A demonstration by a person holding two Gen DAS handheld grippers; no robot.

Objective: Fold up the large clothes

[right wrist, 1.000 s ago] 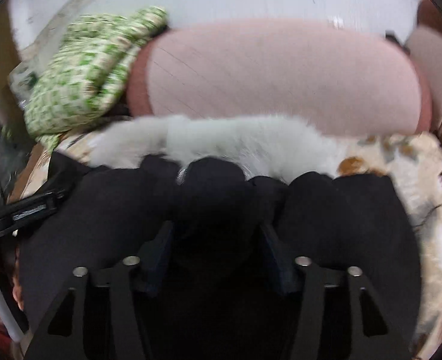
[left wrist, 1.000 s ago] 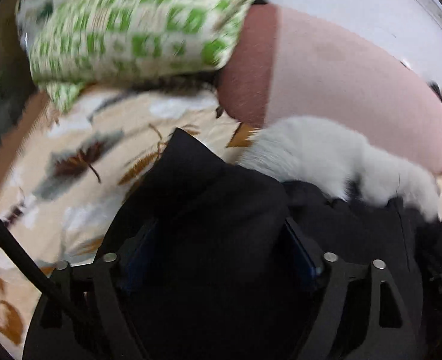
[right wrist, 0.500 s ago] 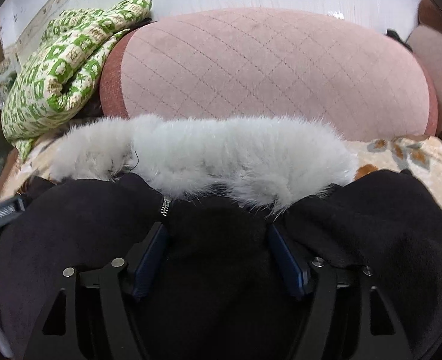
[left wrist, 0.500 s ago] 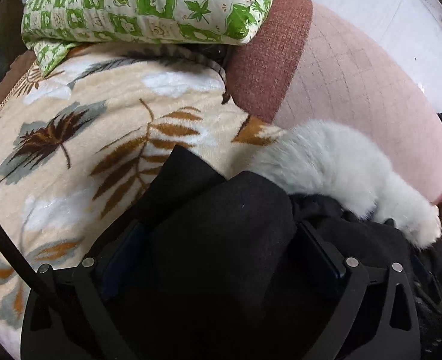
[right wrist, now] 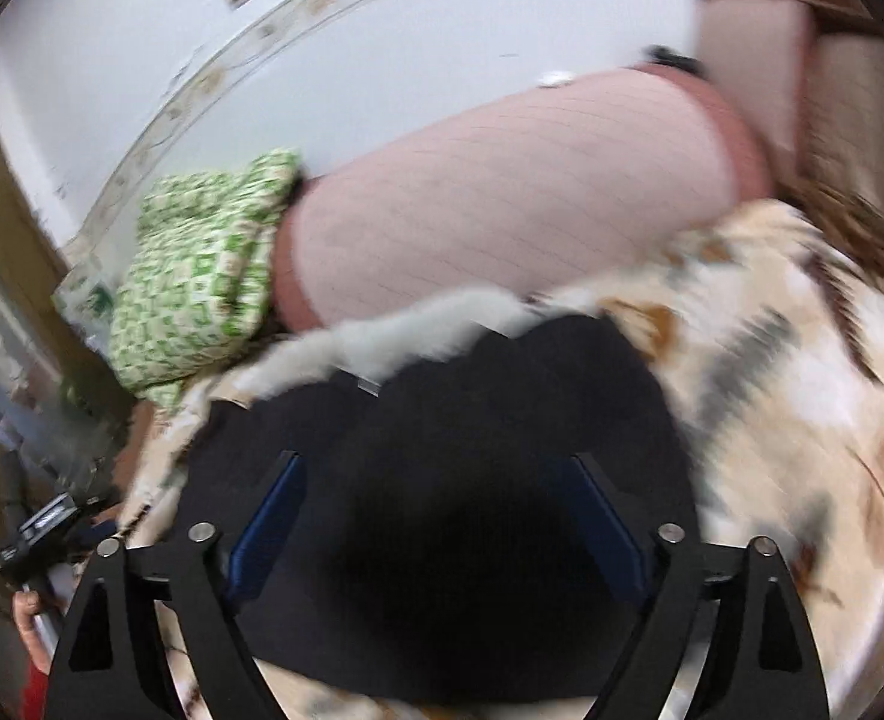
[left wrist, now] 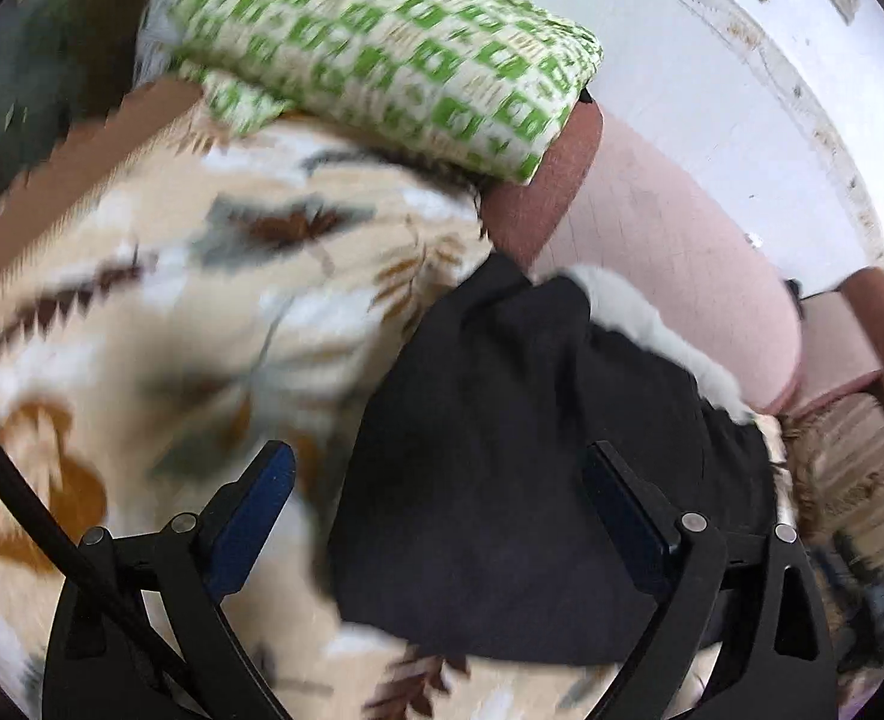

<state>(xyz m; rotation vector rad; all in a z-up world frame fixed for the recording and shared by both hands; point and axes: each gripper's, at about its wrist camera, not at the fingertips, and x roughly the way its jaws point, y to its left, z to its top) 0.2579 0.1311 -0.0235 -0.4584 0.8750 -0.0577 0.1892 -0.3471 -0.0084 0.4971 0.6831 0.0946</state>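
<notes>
- The black coat (left wrist: 520,468) with its white fur trim (right wrist: 405,330) is seen lying in a folded bundle on the leaf-patterned blanket (left wrist: 159,324), just in front of the pink cushion (right wrist: 514,204).
- The fur trim runs along the coat's far edge, next to the pink cushion; the coat's long axis is judged to lie parallel to that cushion, crosswise to both grippers.
- The left gripper (left wrist: 442,498) is seen spread wide and released: its right finger lies over the coat, while its left finger stands over bare blanket, away from the coat's left edge.
- The right gripper (right wrist: 442,510) is likewise spread and nothing is pinched in it; black cloth fills the gap between its fingers, and whether the pads touch the cloth cannot be told through the blur.
- The coat is thus found ahead of and beneath both grippers. The right gripper is centred over the coat, the left gripper off toward the end away from the cushion's right side, so the right is judged the nearer for any further smoothing or regrasp.
- A green-patterned quilt (left wrist: 393,54) is piled against the pink cushion's left end, apart from the coat.
</notes>
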